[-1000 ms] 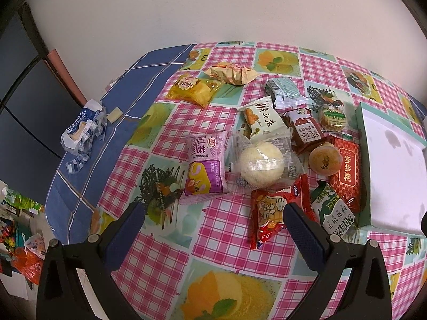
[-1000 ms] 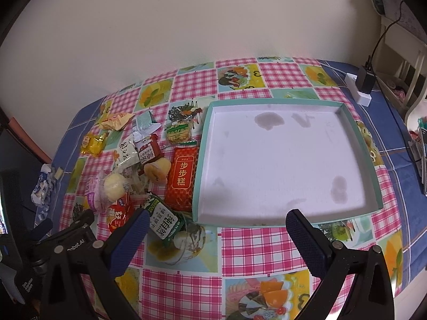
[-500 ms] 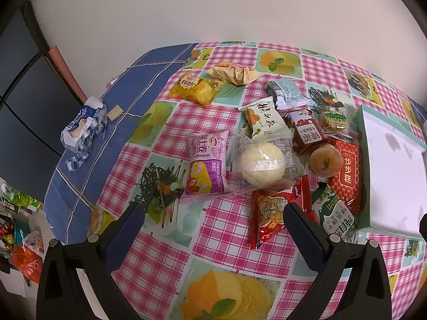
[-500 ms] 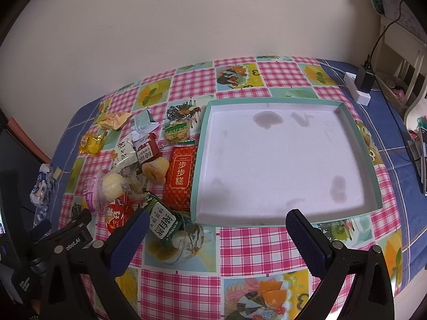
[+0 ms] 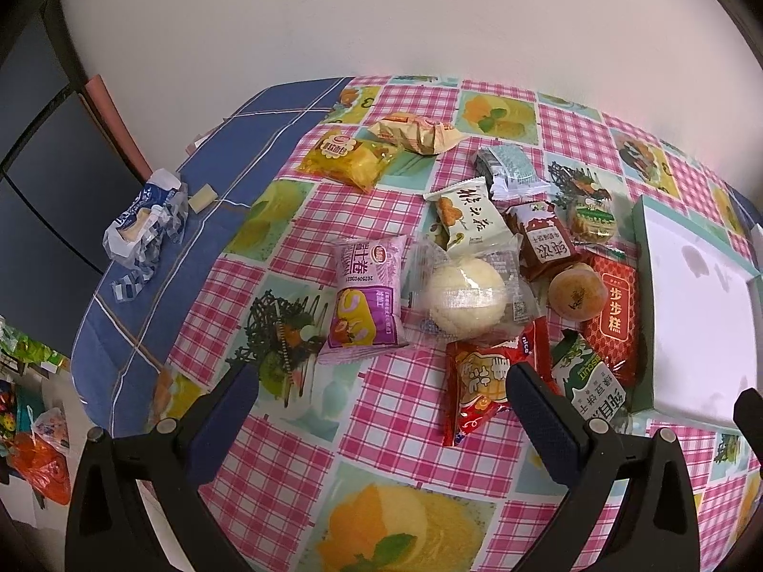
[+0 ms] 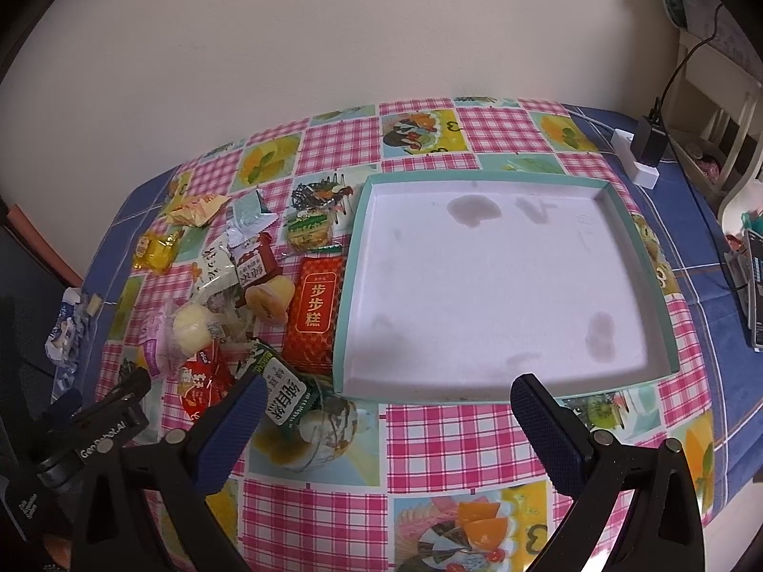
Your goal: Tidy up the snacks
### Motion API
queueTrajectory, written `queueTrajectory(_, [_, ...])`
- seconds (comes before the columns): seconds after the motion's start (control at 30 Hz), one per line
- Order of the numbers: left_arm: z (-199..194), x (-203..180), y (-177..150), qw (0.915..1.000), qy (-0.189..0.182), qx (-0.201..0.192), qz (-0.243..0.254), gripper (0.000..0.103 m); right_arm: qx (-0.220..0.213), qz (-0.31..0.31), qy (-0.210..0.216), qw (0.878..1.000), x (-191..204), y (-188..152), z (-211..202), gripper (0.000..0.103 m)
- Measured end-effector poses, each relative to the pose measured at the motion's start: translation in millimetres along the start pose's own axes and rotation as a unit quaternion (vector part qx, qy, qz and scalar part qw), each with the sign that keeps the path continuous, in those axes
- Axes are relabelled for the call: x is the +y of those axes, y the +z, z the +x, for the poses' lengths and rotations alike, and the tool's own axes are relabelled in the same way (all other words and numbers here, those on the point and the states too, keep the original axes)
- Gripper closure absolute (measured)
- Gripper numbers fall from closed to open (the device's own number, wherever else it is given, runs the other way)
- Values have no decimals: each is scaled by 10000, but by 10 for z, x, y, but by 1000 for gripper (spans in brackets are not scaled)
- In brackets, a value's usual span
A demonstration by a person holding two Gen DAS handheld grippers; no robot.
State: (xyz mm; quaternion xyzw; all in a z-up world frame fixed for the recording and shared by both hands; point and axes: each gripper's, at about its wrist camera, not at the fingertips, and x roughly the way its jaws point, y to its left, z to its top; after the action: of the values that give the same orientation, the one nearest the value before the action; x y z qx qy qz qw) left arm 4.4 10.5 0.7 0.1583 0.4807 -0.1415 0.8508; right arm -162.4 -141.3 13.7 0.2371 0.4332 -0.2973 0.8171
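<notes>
Several wrapped snacks lie in a cluster on the checked tablecloth: a purple packet point(image 5: 366, 300), a round white bun in clear wrap point(image 5: 465, 298), a red packet point(image 5: 477, 383), a red flat box point(image 5: 615, 314) and a green-white packet point(image 5: 593, 386). A shallow teal-rimmed white tray point(image 6: 660, 286) stands to their right with nothing in it. My left gripper point(image 5: 381, 381) is open and empty, above the near side of the cluster. My right gripper point(image 6: 386, 398) is open and empty, above the tray's near edge. The left gripper also shows in the right wrist view point(image 6: 95, 410).
A yellow packet point(image 5: 345, 157) and a beige packet point(image 5: 415, 133) lie farther back. A blue-white crumpled wrapper point(image 5: 143, 219) sits on the blue cloth at the left. A charger block and cable point(image 6: 644, 152) lie at the table's far right. A wall runs behind the table.
Both grippers have shifted only slightly; the views are almost the same. The snacks and tray have not moved.
</notes>
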Motion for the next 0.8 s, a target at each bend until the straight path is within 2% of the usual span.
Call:
queueTrajectory(0.63, [8,121,11,9997,-149,17,-196,0,31,-195,-119,9997,96,3,31,0])
queueTrajectory(0.8, [45,188,61,9989,-248,120,-371,0,208,-303,-16,9993,210,16,163,0])
